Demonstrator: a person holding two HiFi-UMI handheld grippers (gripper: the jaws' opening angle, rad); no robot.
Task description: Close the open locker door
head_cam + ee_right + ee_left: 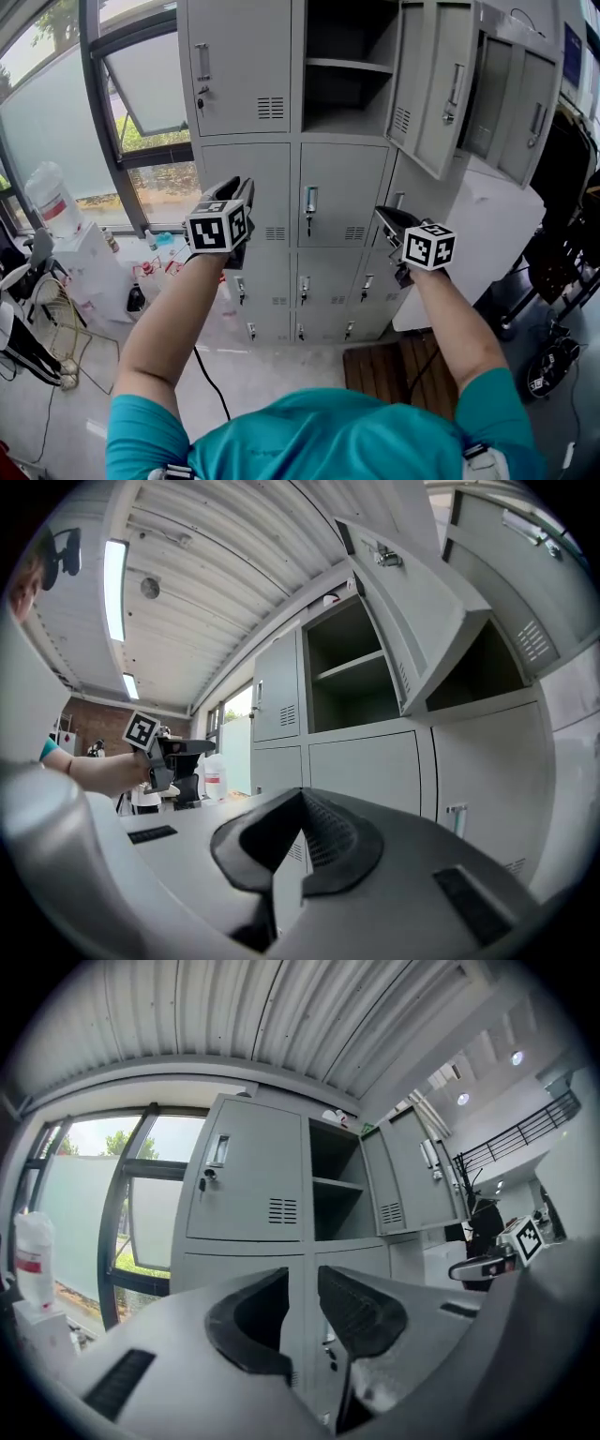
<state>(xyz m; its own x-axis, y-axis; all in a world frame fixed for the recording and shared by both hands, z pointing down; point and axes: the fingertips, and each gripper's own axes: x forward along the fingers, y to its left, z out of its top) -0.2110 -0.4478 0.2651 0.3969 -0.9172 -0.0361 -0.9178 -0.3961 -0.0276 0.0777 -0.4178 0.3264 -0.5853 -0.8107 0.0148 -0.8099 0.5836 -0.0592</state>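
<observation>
A grey bank of lockers (281,187) stands ahead. Its upper middle compartment (342,66) is open and shows a bare shelf. The open locker door (436,94) hangs swung out to the right, handle outward. Held level in front of the closed lower doors, my left gripper (239,187) is open with nothing in the gap, left of and below the open compartment. My right gripper (389,217) is shut on nothing and sits below the swung door. The left gripper view shows its own jaws apart (302,1279), the compartment (336,1194) and the door (408,1176). In the right gripper view the jaws (302,794) meet under the door (412,621).
A second grey cabinet (511,103) stands angled at the right, above a white box (487,234). A window with a tilted pane (150,84) fills the left wall. Below it are a white jug (52,202) and floor clutter. A wooden mat (389,366) lies before the lockers.
</observation>
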